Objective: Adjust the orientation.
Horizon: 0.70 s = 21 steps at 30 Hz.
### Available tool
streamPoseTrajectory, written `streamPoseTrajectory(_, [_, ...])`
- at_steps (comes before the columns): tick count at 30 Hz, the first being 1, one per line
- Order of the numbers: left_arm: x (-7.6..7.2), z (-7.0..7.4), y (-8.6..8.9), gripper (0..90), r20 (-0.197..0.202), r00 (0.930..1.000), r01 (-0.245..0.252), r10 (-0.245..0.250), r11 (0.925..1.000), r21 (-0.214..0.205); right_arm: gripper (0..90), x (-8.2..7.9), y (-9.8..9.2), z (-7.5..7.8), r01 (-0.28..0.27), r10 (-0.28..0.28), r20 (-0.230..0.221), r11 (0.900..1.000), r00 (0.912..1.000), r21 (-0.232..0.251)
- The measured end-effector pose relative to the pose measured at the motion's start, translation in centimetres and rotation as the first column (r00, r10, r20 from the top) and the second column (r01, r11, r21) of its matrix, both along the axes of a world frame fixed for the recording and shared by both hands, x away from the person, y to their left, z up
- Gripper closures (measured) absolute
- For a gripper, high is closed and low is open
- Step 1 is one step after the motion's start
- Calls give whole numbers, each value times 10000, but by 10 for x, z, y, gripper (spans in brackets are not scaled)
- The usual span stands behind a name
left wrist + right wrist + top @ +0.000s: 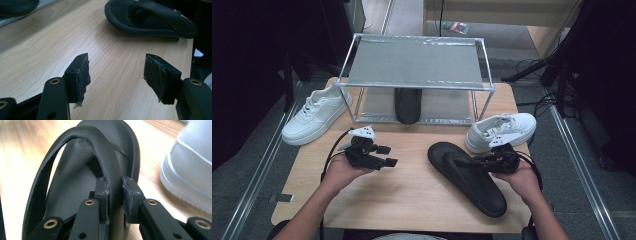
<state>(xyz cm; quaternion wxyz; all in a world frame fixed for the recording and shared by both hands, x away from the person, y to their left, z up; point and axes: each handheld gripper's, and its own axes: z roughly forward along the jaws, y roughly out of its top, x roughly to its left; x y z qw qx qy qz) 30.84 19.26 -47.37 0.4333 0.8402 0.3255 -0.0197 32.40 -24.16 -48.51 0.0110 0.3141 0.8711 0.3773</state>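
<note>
Looking down from the high view, the right gripper [479, 161] grips the strap of a black flip-flop [467, 177] lying at the right of the wooden table [412, 185], just in front of a white sneaker [502, 131], while the left gripper [387, 156] hovers left of it with jaws apart and nothing between them. Seen from the left gripper view, both pads [83, 78] stand wide over bare wood, the flip-flop [150, 17] well beyond them. Along the right gripper view, the two jaws are clenched on the strap [110, 177], with the sneaker [190, 175] close at the right.
</note>
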Motion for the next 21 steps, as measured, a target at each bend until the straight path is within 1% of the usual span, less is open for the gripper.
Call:
streamPoseTrajectory(2, [-1,0,-1,377,72,9999,-104,104,9999,53,768,2,8,1,55,-55,2,10000,10000,-56])
streamPoseTrajectory(3, [-2,0,-1,378,200,9997,-153,152,9998,85,768,3,12,2,84,-84,-20,9999,10000,-70])
streamPoseTrajectory(5, [-3,2,-2,382,315,9993,-199,198,9998,34,767,4,20,2,76,-77,-48,9999,10000,-106])
streamPoseTrajectory(7, [-3,2,-3,393,161,9997,-178,180,9997,-144,767,7,30,3,173,-174,-118,9998,9998,-123])
streamPoseTrajectory(10, [-3,0,-4,409,47,9997,-238,238,9997,11,764,11,42,4,275,-277,-109,9995,9996,-158])
streamPoseTrajectory(13, [-3,-2,-4,424,-224,9990,-392,391,9992,-56,763,15,56,3,545,-551,-207,9982,9983,-264])
streamPoseTrajectory(15, [-4,-2,-3,446,-238,9987,-455,453,9989,-83,762,17,65,2,641,-649,-213,9972,9977,-385])
streamPoseTrajectory(17, [-5,-4,-3,471,-300,9983,-499,497,9987,-54,761,19,72,1,639,-648,-232,9972,9976,-384])
streamPoseTrajectory(18, [-6,-5,-4,485,-292,9982,-526,524,9986,-45,761,20,76,0,667,-676,-200,9969,9975,-428])
streamPoseTrajectory(20, [-8,-5,-6,508,39,9982,-597,596,9980,219,761,21,82,-1,694,-705,-245,9967,9972,-414])
streamPoseTrajectory(21, [-9,-5,-6,521,128,9984,-553,550,9982,216,761,22,84,-2,755,-766,-249,9962,9967,-441])
